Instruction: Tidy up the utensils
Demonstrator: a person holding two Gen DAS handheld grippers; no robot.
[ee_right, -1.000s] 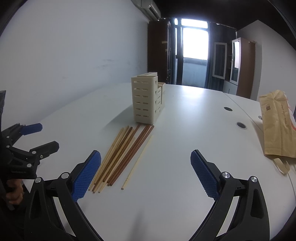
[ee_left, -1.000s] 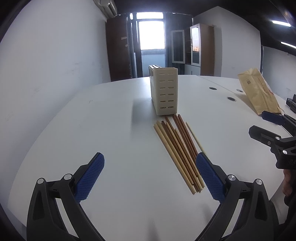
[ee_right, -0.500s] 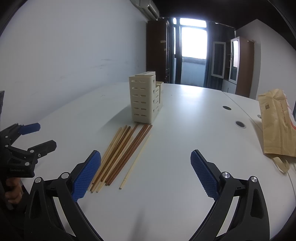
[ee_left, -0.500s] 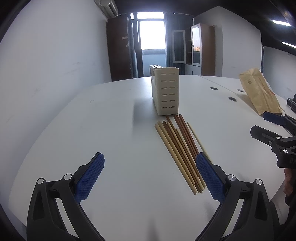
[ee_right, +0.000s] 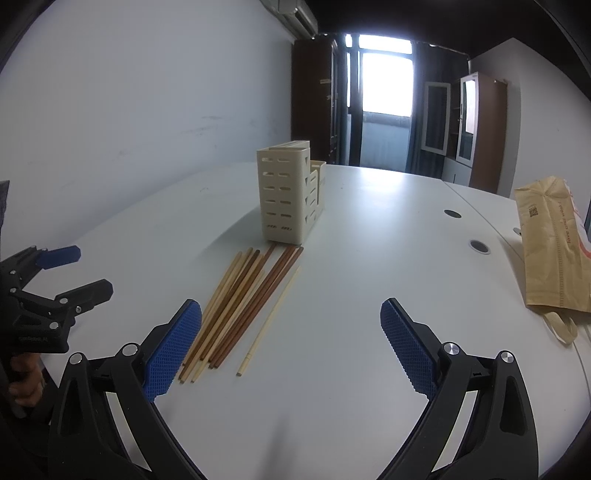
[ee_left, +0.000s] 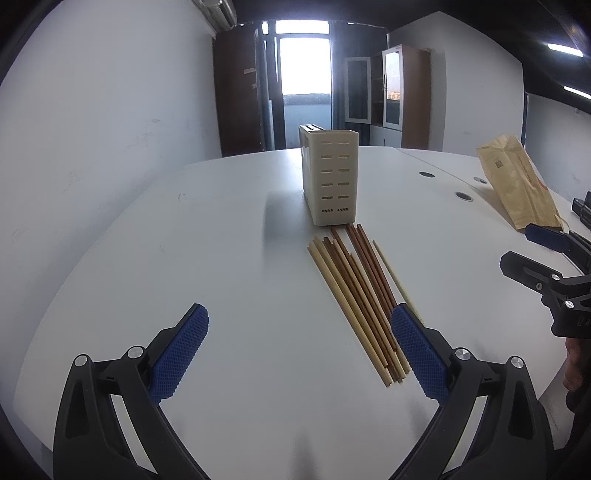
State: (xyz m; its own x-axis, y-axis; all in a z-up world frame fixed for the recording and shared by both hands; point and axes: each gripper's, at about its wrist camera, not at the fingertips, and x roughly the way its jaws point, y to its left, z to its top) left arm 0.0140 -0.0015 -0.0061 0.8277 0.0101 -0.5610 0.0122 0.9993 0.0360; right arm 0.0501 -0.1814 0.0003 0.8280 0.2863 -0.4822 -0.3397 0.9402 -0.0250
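- A white curved table (ee_left: 184, 258) is seen in an office room; a bright glazed door (ee_left: 303, 62), dark wood cabinets (ee_right: 316, 99) and an air conditioner (ee_right: 295, 11) high on the white wall are visible at the far end.
- Round cable ports (ee_right: 479, 246) are set into the table's right part, and a brown paper bag (ee_right: 550, 243) lies at the far right.
- A cream slotted utensil holder (ee_left: 332, 181) stands upright near the table's middle.
- A bundle of chopsticks (ee_left: 358, 299), pale and reddish-brown, lies flat just in front of the holder; the long axes run from the holder toward the near edge, far ends almost touching its base.
- One pale chopstick (ee_right: 269, 321) lies apart on the right side of the bundle.
- The left gripper (ee_left: 299, 354) is held wide apart above the table, nothing between its blue pads.
- The right gripper (ee_right: 291, 347) is likewise spread wide and empty.
- In the left wrist view, the near ends of some chopsticks are covered by a blue pad (ee_left: 417, 350).
- The holder's inner compartments cannot be made out.
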